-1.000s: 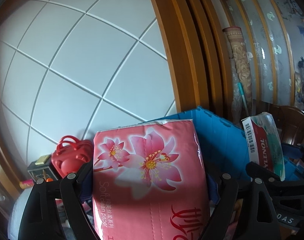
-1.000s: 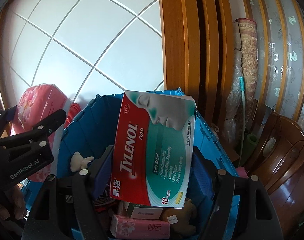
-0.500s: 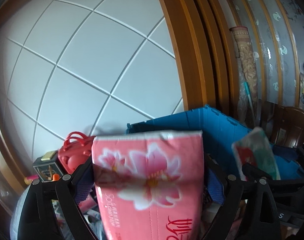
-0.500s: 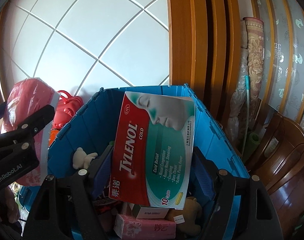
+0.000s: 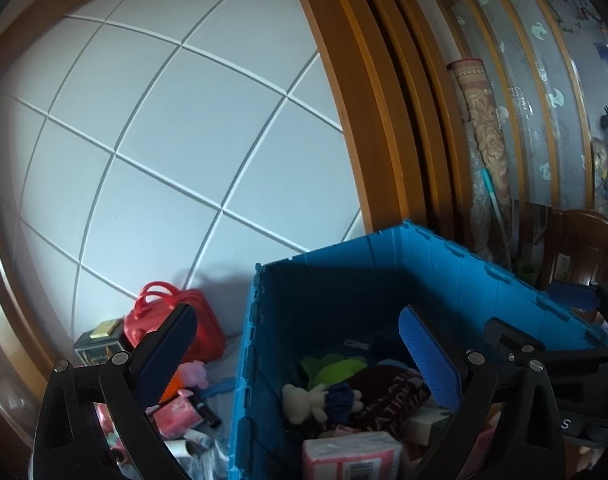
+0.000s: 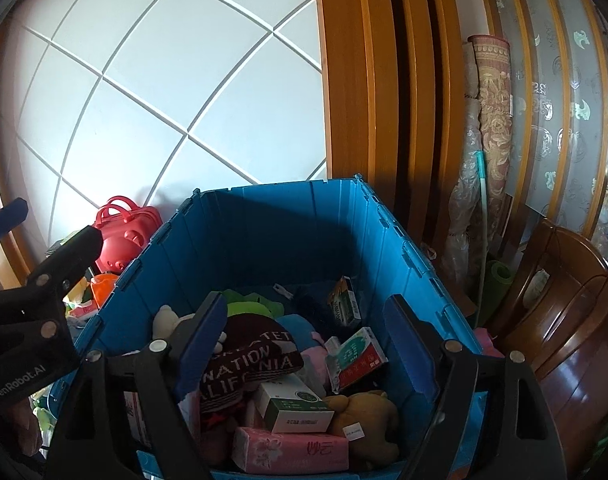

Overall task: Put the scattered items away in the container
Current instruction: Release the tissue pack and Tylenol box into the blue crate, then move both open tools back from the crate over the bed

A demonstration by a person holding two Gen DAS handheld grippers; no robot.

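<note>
Above the blue crate [image 6: 264, 232] of boxes and soft toys, with left gripper [image 5: 296, 348] and right gripper [image 6: 306, 326] both empty, jaws opening wide.

The crate [image 6: 264, 240] stands on the floor, with its far wall close to the panelled wall [image 6: 164, 80] behind it. To the right of the crate, behind its right far corner, is the wooden door frame [image 6: 364, 80], and further right a rolled carpet [image 6: 492, 112] leans upright, with a wooden chair [image 6: 564, 300] before it. Left of the crate, near the panelled wall, stands the small suitcase [image 5: 172, 320], and a box [image 5: 100, 340] is just beside it on its left. Loose items [image 5: 180, 412] lie on the floor before the suitcase, along the left wall of the crate. Inside the crate, a knitted hat [image 6: 248, 360] lies in the middle, a plush toy [image 6: 168, 320] to its left, a medicine box [image 6: 356, 356] to its right, and a tissue pack [image 6: 292, 448] near the front wall.
</note>
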